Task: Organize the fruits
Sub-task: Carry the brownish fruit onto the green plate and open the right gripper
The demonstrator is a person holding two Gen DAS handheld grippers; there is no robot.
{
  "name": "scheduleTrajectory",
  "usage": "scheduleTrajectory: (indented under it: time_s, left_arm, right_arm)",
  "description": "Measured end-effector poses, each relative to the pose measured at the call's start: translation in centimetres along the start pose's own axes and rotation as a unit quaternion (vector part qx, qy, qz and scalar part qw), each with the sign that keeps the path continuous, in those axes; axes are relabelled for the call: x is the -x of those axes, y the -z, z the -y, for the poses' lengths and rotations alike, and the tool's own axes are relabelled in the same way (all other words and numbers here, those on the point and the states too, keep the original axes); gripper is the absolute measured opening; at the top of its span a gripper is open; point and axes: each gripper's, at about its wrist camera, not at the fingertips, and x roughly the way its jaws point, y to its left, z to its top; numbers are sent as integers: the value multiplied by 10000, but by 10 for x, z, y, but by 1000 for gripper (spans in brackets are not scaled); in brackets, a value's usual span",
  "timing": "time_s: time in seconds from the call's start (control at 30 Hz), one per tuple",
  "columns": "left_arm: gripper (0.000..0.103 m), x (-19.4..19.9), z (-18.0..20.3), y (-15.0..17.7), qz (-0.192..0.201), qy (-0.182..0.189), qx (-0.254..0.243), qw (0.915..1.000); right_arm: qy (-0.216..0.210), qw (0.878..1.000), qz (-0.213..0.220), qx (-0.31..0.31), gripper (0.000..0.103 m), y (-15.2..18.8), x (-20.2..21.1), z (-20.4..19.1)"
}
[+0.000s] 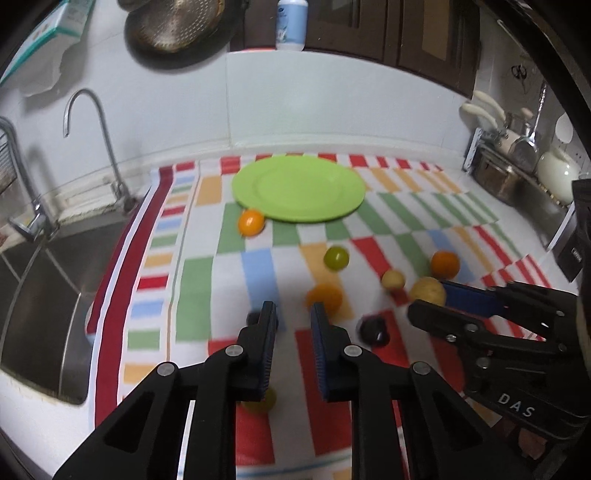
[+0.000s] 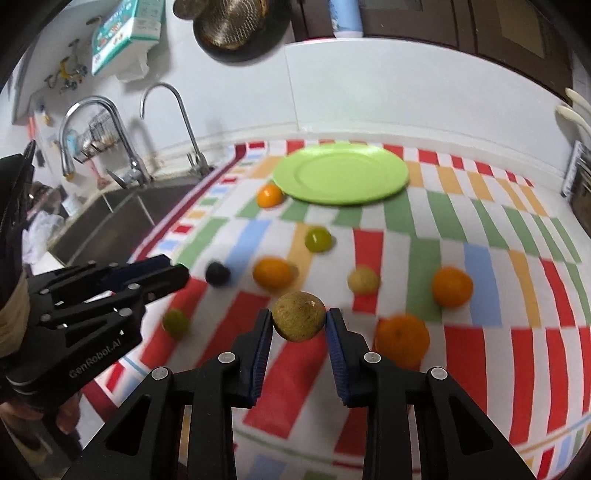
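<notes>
A green plate (image 1: 299,188) (image 2: 341,173) sits at the far side of a striped cloth. Several fruits lie loose on the cloth: oranges (image 2: 451,287) (image 2: 271,272) (image 2: 269,195), a green fruit (image 2: 317,239), a dark plum (image 2: 217,273) and a small yellow fruit (image 2: 363,280). My right gripper (image 2: 299,325) is shut on a brownish-yellow round fruit (image 2: 299,315) and holds it above the cloth; that fruit also shows in the left wrist view (image 1: 428,291). My left gripper (image 1: 293,317) is open and empty, hovering over the cloth near an orange (image 1: 325,297).
A steel sink (image 1: 44,295) with taps (image 1: 99,125) lies left of the cloth. Pots and a kettle (image 1: 554,170) stand at the right. A pan (image 1: 173,29) and a bottle (image 1: 291,22) hang or stand at the back wall.
</notes>
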Motion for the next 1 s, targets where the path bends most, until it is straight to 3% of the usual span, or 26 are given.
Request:
scheduleTrajectory:
  time_s: [0.3, 0.6, 0.87, 1.0]
  left_arm:
    - [20, -23, -9, -54, 16, 520, -88, 9986]
    - [17, -60, -22, -99, -185, 611, -416, 9971]
    - [17, -91, -30, -124, -318, 734, -691, 9944]
    - [17, -111, -36, -132, -450, 771, -732, 9933]
  right_arm:
    - [-242, 9996, 110, -11, 31, -56, -23, 9]
    - [-49, 9998, -15, -170, 31, -109, -61, 28]
    - [24, 9987, -171, -472, 31, -134, -94, 39]
    - [85, 9972, -469, -578, 31, -142, -116, 44]
